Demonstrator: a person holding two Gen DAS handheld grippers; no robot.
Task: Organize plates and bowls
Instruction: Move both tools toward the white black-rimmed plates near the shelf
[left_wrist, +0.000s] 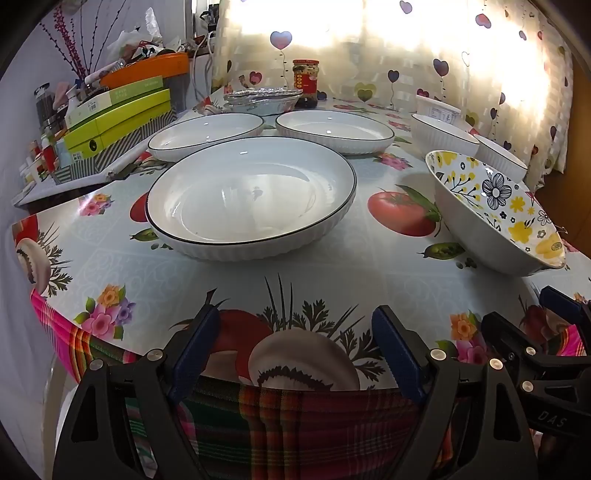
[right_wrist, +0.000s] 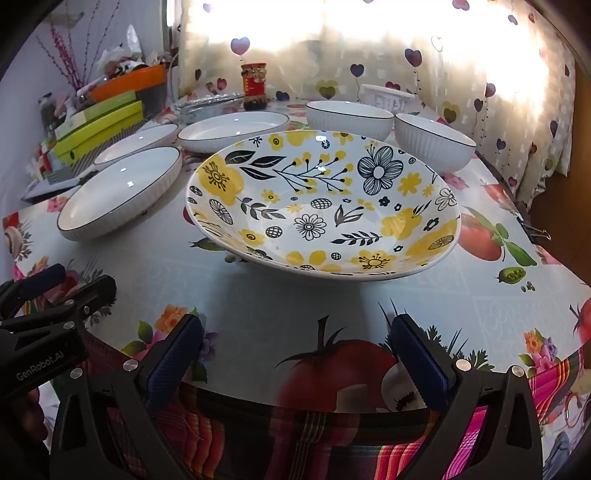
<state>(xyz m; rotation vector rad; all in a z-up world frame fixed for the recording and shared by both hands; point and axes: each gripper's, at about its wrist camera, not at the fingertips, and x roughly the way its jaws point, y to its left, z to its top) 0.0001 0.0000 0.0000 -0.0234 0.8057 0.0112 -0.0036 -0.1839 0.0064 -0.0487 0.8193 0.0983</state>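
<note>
Plates (left_wrist: 251, 195) and floral bowl (right_wrist: 325, 206) sit apart on the surface; left gripper (left_wrist: 295, 350) and right gripper (right_wrist: 295, 354) fingers spread, empty, so I'd pinch a rim squarely before stacking like with like.

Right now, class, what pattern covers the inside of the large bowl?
Yellow and black flowers on white; right wrist view shows it best.

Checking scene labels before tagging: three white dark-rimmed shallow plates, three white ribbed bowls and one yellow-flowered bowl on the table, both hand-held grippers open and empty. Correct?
Not quite: there are two white ribbed bowls, not three. The right wrist view shows one white ribbed bowl and a second behind the yellow-flowered bowl. The rest holds: three white dark-rimmed shallow plates, nearest one, and both the left hand-held gripper and the right hand-held gripper open and empty.
</note>
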